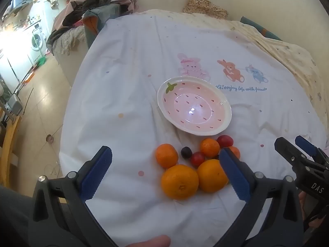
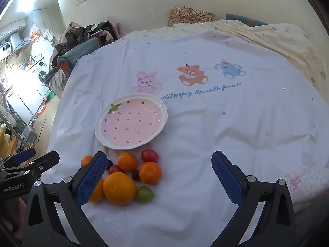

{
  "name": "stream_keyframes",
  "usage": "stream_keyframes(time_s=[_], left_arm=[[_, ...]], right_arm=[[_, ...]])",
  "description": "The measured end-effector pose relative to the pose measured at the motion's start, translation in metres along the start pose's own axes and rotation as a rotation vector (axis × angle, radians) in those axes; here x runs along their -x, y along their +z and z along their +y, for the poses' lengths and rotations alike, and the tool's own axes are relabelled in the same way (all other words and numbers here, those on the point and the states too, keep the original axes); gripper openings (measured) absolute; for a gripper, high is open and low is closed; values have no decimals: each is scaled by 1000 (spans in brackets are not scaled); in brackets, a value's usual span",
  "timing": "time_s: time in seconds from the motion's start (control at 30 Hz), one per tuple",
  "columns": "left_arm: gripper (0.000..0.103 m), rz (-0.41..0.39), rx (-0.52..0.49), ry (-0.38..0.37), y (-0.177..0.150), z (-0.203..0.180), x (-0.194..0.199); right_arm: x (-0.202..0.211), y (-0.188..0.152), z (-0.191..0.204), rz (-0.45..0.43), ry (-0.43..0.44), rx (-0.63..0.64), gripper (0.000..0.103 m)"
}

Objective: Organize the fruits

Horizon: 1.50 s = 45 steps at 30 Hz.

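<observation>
A pink strawberry-patterned plate (image 1: 194, 105) (image 2: 131, 121) lies empty on the white bedsheet. Just in front of it is a cluster of fruit: a large orange (image 1: 180, 181) (image 2: 119, 188), a second large orange (image 1: 211, 175), smaller tangerines (image 1: 166, 155) (image 2: 150, 172), red cherry tomatoes (image 1: 225, 141) (image 2: 149, 155), a dark grape (image 1: 186, 152) and a green one (image 2: 144, 194). My left gripper (image 1: 165, 175) is open, above the fruit's near side. My right gripper (image 2: 159, 177) is open, empty, to the right of the cluster.
The white sheet (image 2: 226, 133) with cartoon animals covers the bed. A pile of clothes (image 1: 96, 6) lies at the far left corner. Pillows (image 1: 205, 6) sit at the head. The floor and a washing machine (image 1: 38, 39) are off to the left.
</observation>
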<state>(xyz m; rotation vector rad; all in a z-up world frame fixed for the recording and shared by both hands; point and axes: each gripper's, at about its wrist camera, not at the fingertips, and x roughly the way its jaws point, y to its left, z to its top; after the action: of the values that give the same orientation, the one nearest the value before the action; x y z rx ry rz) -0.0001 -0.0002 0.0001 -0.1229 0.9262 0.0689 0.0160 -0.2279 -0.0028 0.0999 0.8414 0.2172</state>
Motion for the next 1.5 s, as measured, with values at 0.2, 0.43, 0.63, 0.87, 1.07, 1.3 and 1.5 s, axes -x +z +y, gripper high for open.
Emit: stream_keyframes(time_s=[0.2, 0.43, 0.63, 0.87, 1.07, 1.3, 1.5], left_arm=[[103, -1, -7, 2, -1, -2, -2], [103, -3, 0, 8, 3, -3, 0], [103, -11, -7, 8, 0, -1, 1], [103, -14, -6, 9, -1, -1, 1], [103, -10, -7, 9, -1, 0, 2], [103, -9, -8, 9, -1, 0, 1], [103, -6, -7, 10, 0, -1, 1]], right_arm=[[0, 0, 0, 3, 1, -1, 103], [0, 1, -2, 0, 1, -2, 103], [-1, 0, -2, 2, 1, -4, 103], [-2, 0, -2, 7, 2, -2, 103], [-2, -1, 0, 12, 2, -2, 103], [-2, -1, -1, 16, -1, -5, 103], [-2, -1, -1, 14, 0, -4, 103]])
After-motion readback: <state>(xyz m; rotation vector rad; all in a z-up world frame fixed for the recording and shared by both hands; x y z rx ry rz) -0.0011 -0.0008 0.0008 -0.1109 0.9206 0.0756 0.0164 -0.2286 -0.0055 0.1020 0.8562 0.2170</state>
